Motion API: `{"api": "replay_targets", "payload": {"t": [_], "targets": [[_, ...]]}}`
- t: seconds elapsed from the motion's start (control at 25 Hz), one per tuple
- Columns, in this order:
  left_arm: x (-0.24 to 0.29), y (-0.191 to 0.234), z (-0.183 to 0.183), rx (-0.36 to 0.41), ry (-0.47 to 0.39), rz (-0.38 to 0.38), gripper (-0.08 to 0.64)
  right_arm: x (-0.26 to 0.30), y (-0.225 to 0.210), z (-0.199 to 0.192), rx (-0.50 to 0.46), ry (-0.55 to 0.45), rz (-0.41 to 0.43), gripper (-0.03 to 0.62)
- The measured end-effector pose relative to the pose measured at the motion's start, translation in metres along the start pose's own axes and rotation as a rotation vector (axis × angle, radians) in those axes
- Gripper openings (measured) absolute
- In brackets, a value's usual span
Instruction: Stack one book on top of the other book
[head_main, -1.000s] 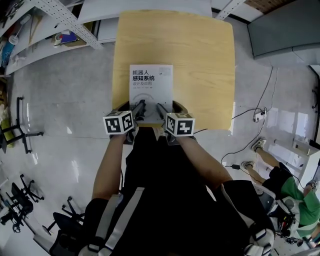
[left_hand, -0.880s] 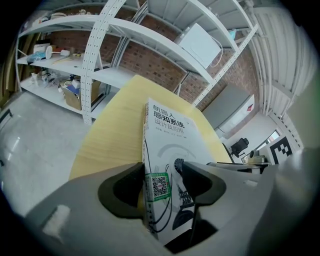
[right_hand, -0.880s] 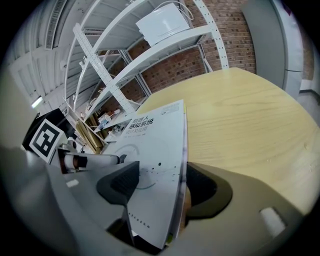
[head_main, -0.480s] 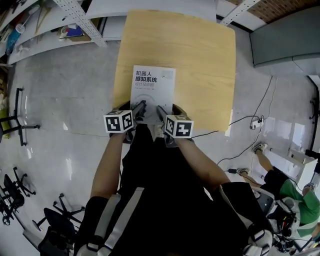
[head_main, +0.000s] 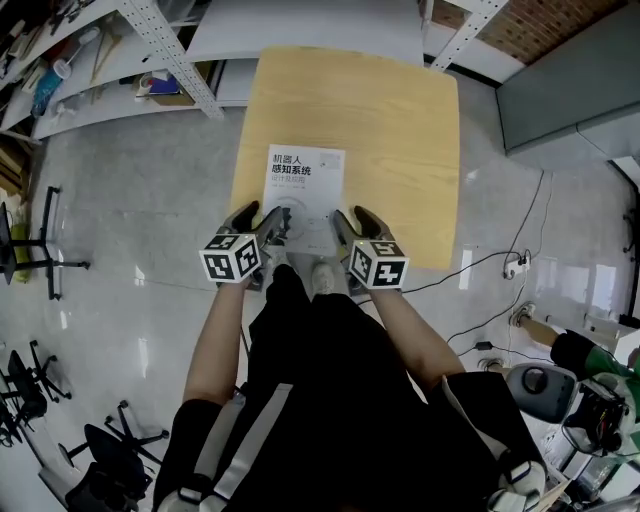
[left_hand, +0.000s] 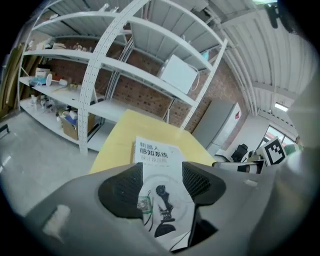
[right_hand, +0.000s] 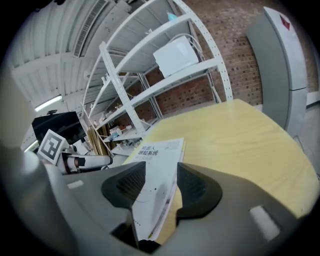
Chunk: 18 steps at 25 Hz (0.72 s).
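1 white paperback book with a black printed title (head_main: 303, 185) lies lengthwise on the pale wooden bench (head_main: 400, 130). Its near end is at the bench edge closest to the person, nearer the bench's left edge than its right.

Left gripper (head_main: 265, 220): jaws closed on the book's near left corner.

Right gripper (head_main: 353, 222): jaws have just been closing, with the near right corner clamped between them.

In the right gripper view the book's near end appears raised off the bench.
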<state>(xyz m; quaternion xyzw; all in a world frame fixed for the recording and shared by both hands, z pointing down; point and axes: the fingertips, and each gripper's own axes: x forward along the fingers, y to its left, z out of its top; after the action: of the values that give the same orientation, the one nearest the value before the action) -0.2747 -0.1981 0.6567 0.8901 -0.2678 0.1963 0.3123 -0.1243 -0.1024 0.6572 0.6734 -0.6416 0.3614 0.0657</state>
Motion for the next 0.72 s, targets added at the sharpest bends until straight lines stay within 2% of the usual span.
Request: {"api": "replay_targets", "payload": {"t": [0.24,0.32,0.36,0.44,0.48,0.56,0.72], "targets": [[-0.039,-0.032,0.045,0.073,-0.201,-0.037,0.244,-0.046,0.004,0.038,-0.082,-0.145,-0.012,0.088],[-0.06,-0.035,0.056,0.109,-0.261,-0.031,0.203,-0.066,0.008,0.048,-0.123,-0.21,-0.024,0.021],[-0.072,-0.036,0.061,0.121,-0.297,-0.031,0.16,-0.076,0.011,0.052,-0.146,-0.238,-0.025,0.006],[-0.1,-0.039,0.069,0.128,-0.376,-0.042,0.044,-0.097,0.017,0.056,-0.173,-0.28,-0.018,0.005],[-0.113,-0.042,0.071,0.13,-0.408,-0.052,0.013,-0.107,0.019,0.056,-0.17,-0.297,-0.015,0.005],[-0.136,-0.049,0.073,0.147,-0.452,-0.075,0.002,-0.127,0.023,0.056,-0.143,-0.334,-0.014,0.005],[-0.171,-0.053,0.075,0.187,-0.485,-0.11,0.002,-0.156,0.039,0.049,-0.101,-0.387,-0.031,0.005]]}}
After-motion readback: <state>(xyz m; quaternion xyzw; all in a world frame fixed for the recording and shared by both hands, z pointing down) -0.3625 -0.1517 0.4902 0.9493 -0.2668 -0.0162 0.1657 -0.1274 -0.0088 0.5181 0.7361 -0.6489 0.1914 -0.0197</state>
